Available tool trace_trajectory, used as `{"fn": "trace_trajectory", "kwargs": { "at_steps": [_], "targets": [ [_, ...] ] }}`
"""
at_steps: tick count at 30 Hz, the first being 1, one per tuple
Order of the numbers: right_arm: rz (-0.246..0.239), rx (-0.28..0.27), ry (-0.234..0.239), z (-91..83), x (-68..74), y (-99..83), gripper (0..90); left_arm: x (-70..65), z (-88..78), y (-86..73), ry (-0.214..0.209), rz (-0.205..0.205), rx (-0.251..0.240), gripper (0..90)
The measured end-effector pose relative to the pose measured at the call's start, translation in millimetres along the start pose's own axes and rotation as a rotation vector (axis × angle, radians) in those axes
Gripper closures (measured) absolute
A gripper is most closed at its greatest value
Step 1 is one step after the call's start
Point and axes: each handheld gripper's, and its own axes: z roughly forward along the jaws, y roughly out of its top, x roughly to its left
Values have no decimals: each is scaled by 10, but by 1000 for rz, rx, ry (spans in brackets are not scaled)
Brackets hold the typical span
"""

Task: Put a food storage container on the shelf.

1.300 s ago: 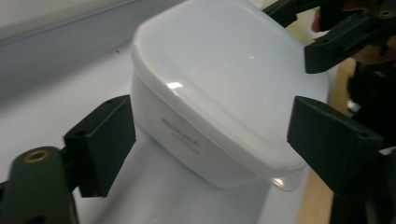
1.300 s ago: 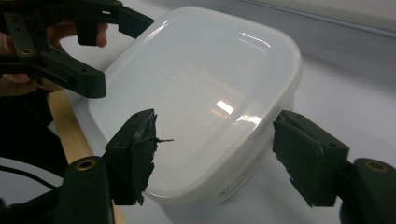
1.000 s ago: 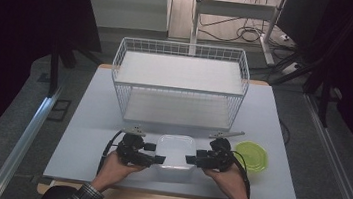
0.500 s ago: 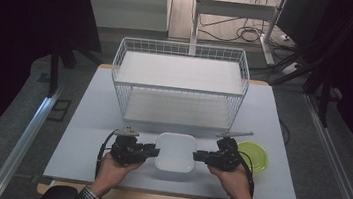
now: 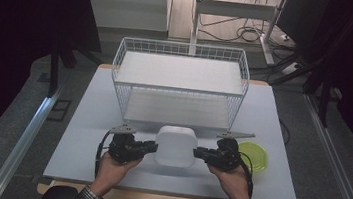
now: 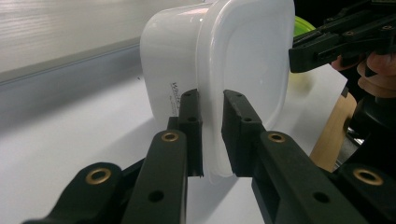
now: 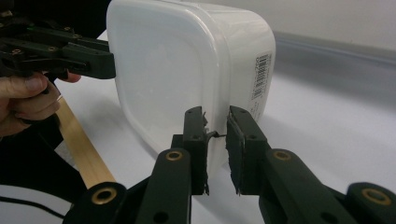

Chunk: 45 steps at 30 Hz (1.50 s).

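Here sits the white wire-mesh basket (image 5: 180, 87) on the far half of the pale grey tabletop (image 5: 86, 119), two levels to it, a flat white shelf up top and another below, and both levels bare. In front of it, on the near side, is the translucent white plastic tub with rounded corners (image 5: 175, 146), and it is caught from both sides. The tub is turned over, its flat bottom facing up in the high view, so what it holds inside cannot be seen. On its left the left gripper (image 5: 151, 147) points inward, and in the left gripper view its black jaws are clenched on the tub's thin projecting rim, one jaw either side of the lip, having just closed onto it. On its right the right gripper (image 5: 198, 154) points in from the opposite side; the right gripper view shows its jaws pinched on the rim as well, close to the corner under the barcode label (image 7: 260, 76) on the tub's wall. So the tub hangs between the two claws, gripped at opposite edges, just near of the basket's front wall. Off to the right, just beyond the right hand (image 5: 232, 180), a round lime-green plastic lid (image 5: 254, 156) lies flat on the table, apart from the tub.
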Motion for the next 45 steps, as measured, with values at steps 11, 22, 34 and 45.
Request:
{"fn": "trace_trajectory", "kwargs": {
  "at_steps": [11,22,34,45],
  "targets": [
    [-23,-54,-3,-97,55,169,788,-1,-83,202,1,18,-41,788],
    [-50,-111,-5,-188,97,421,789,1,-193,474,0,47,-83,789],
    [-81,-146,-10,-274,148,708,789,10,-314,745,-4,55,-125,792],
    [-113,-179,-22,-393,181,930,788,-51,-402,1024,11,78,-141,792]
  ]
}}
